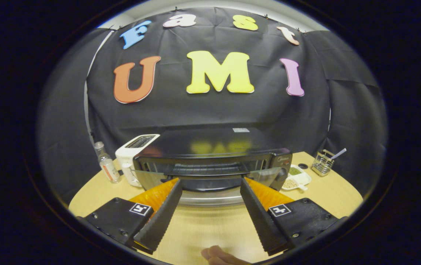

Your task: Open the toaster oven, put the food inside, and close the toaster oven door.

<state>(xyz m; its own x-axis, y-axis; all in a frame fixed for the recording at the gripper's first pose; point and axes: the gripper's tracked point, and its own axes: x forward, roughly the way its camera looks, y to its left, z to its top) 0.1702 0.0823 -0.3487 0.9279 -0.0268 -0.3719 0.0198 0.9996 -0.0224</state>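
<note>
My gripper (210, 184): fingers spread wide, holding nothing.
Toaster oven (210, 162): door (210, 178) hanging partly open, just ahead.

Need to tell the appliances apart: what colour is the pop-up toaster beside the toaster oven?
White, seen in the gripper view: toaster beside black toaster oven.

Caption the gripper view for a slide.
Open gripper faces the toaster oven, its glass door folded down over the wooden table; nothing between the fingers.

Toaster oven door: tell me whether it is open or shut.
Open. The toaster oven has its glass door swung down toward the gripper, leaving the rack exposed. The gripper's fingers stand open, holding nothing.
</note>
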